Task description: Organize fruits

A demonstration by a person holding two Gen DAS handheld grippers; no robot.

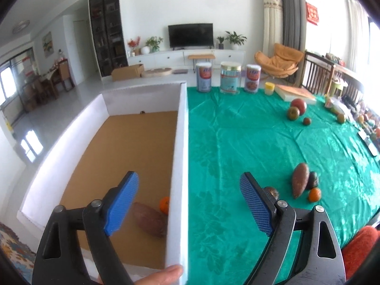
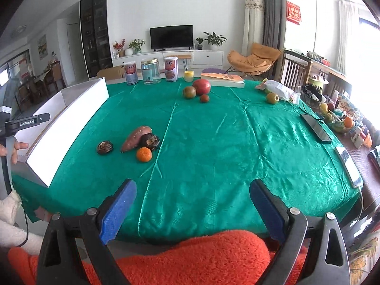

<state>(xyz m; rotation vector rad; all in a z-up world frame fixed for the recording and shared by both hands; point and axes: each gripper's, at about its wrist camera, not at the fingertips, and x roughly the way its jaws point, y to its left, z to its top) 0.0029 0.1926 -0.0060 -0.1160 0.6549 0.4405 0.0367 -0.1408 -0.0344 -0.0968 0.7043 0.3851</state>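
We see the left gripper point(image 1: 188, 204) with its blue-padded jaws spread wide and nothing between them, straddling the near white wall of the large white-sided cardboard box point(image 1: 182, 128) that sits at the left edge of the shiny green tablecloth point(image 1: 237, 142). Inside the box, on its brown floor, lie a reddish-brown sweet potato point(image 1: 150, 222) and a small orange mandarin point(image 1: 164, 204), the two close together against that wall. The right gripper point(image 2: 193, 207) is likewise released and empty, held over the near edge of the cloth above an orange fleece garment point(image 2: 190, 254). On the cloth near the box lie a second long sweet potato point(image 2: 135, 137), a dark wrinkled round fruit point(image 2: 150, 140) touching it, another mandarin point(image 2: 144, 154) just in front, and a dark halved fruit point(image 2: 104, 147), perhaps a passion fruit, set a little apart. Farther back, a large red fruit point(image 2: 201, 86), a greenish-brown round fruit point(image 2: 189, 92) and a small reddish one point(image 2: 204, 98) cluster before three tall tins point(image 2: 152, 71).
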